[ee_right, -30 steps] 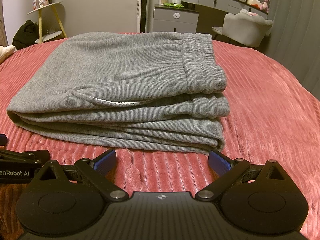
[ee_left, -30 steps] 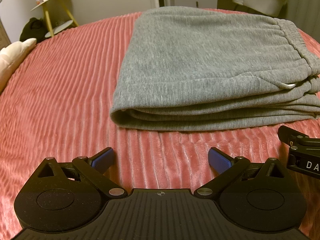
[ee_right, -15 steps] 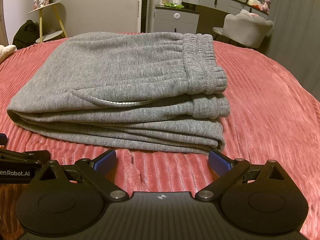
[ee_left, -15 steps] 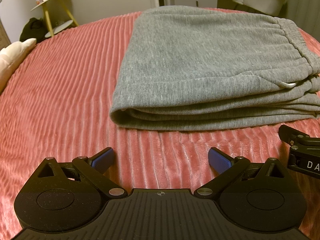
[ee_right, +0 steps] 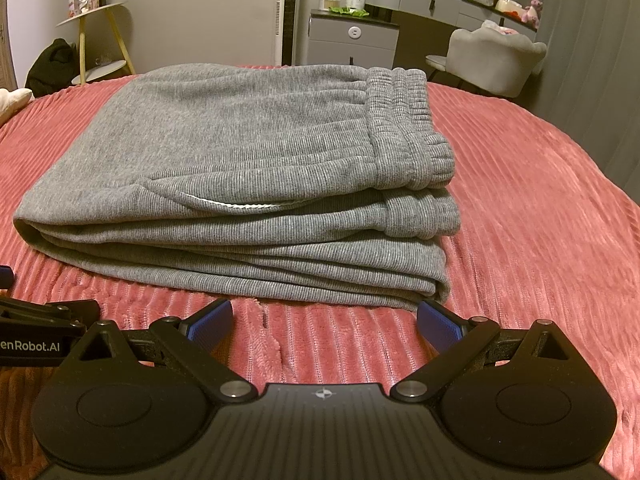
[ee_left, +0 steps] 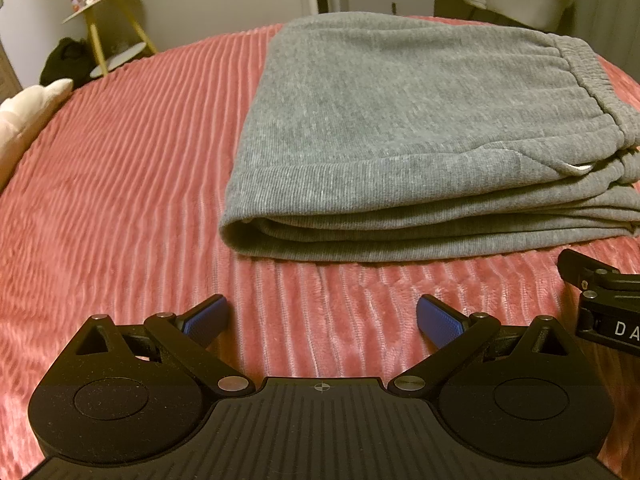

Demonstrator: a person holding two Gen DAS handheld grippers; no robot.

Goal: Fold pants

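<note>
Your left gripper (ee_left: 322, 320) is spread wide, nothing between the blue pads (ee_left: 206, 320), parked over the pink ribbed bedspread (ee_left: 120, 184) just near of the pants (ee_left: 400, 120). Your right gripper (ee_right: 325, 322) is the same: wide open and empty, its right pad close to the stack's near right corner. The grey pants lie folded in a flat layered stack mid-bed, elastic waistband (ee_right: 404, 128) on the right, rounded fold on the left, white drawstring (ee_right: 236, 206) showing at the near edge. The grippers sit side by side.
</note>
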